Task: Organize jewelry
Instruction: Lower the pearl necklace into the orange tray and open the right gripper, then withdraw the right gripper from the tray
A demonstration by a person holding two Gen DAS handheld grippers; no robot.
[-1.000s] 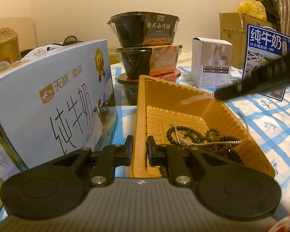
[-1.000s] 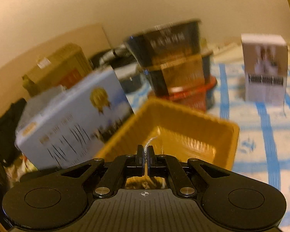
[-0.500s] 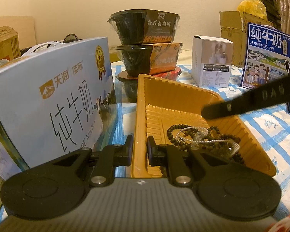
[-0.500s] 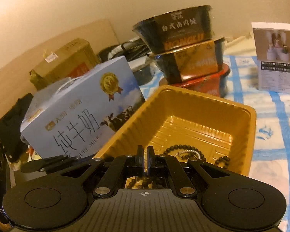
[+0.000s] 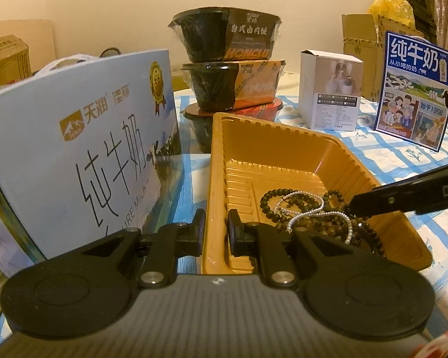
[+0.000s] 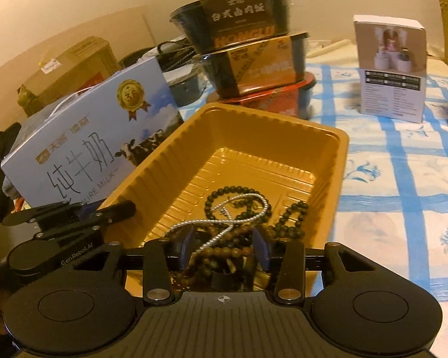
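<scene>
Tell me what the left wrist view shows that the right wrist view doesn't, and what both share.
Left wrist only: the left gripper shut on the yellow tray at its near rim, and the whole blue milk carton standing at the far right.

Right wrist only: the right gripper, jaws opening over the jewelry, none of it pinched.

Both: the tray holding dark bead strands and a silver chain, the stacked bowls, the white box.

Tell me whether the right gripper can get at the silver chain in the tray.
Probably yes: the right gripper, jaws opening, hangs over the silver chain, which lies uncovered atop the dark beads in the tray.
</scene>
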